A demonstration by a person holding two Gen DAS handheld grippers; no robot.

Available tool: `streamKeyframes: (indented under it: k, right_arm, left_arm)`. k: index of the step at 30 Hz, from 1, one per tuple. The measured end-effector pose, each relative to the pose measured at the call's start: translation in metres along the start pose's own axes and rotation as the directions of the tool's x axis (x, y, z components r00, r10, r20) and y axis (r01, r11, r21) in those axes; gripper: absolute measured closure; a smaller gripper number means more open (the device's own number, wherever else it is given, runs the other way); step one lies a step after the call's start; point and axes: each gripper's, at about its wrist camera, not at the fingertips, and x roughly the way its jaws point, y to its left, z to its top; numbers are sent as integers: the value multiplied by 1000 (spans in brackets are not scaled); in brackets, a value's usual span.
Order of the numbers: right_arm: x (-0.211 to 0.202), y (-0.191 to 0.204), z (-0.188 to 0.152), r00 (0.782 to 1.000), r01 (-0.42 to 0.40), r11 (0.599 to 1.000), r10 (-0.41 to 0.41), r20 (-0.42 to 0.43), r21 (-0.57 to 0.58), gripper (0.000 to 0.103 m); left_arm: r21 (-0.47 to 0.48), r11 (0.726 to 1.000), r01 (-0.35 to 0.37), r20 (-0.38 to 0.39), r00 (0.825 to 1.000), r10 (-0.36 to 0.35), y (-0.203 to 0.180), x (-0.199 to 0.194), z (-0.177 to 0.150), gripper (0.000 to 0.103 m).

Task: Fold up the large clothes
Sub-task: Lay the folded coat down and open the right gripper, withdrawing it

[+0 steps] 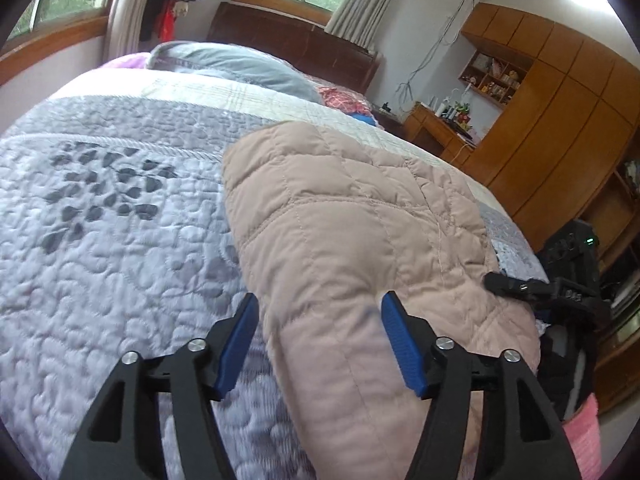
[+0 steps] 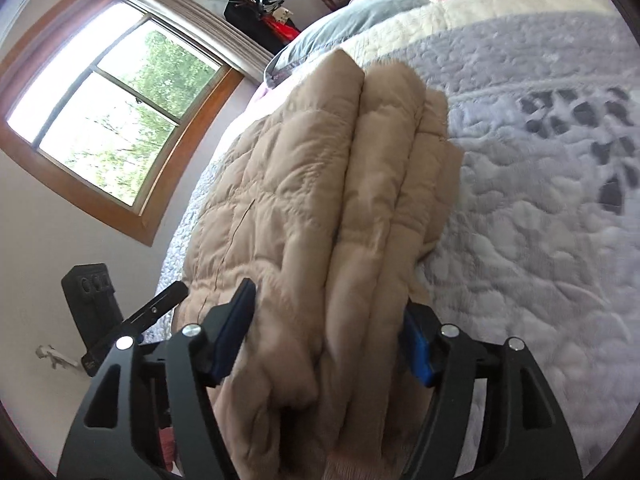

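Note:
A padded, quilted beige-pink jacket [image 1: 340, 200] lies folded on the bed's grey-lilac quilt [image 1: 120, 240]. In the left wrist view my left gripper [image 1: 320, 298] straddles the near end of the fold. Its blue pads [image 1: 400, 344] stand apart, one beside the jacket's edge and one over the fabric, neither pressing. In the right wrist view the jacket [image 2: 300, 160] shows as a thick stack of layers. My right gripper [image 2: 328, 300] is open around its near end. The bundle fills the gap and partly hides the right pad [image 2: 418, 354].
Pillows [image 1: 240, 64] and a dark headboard [image 1: 300, 44] lie at the far end of the bed. Wooden wardrobes [image 1: 560, 128] and a desk stand on the right. A black device [image 1: 568, 280] sits past the jacket at the bed's edge. A window [image 2: 108, 108] is on the wall.

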Motion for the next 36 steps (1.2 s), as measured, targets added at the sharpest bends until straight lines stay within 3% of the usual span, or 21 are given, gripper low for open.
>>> streamKeyframes:
  k: [10, 17, 21, 27, 31, 32, 36]
  right_arm:
    - [-44, 15, -47, 995, 96, 994, -95, 33, -48, 37]
    - [-25, -7, -63, 987, 163, 986, -164, -4, -36, 39]
    - [-11, -21, -65, 988, 151, 988, -151, -29, 11, 38]
    - [-30, -12, -74, 987, 160, 987, -160, -3, 17, 37]
    - [-51, 10, -81, 974, 226, 974, -226, 25, -12, 21]
    - [-58, 18, -87, 966, 256, 966, -255, 38, -30, 15]
    - [-72, 39, -107, 934, 356, 930, -350, 78, -91, 9]
  left_arm:
    - [23, 997, -79, 10, 997, 78, -17, -31, -42, 35]
    - [35, 994, -100, -2, 995, 101, -14, -19, -51, 30]
    - [53, 992, -117, -8, 993, 117, -14, -11, -57, 28]
    - [12, 990, -137, -30, 990, 137, -16, -26, -56, 27]
    - [56, 967, -249, -4, 968, 250, -32, -47, -60, 12]
    - [62, 962, -265, 4, 964, 266, -36, -53, -62, 11]
    - [66, 953, -296, 15, 955, 295, -47, -69, -74, 4]
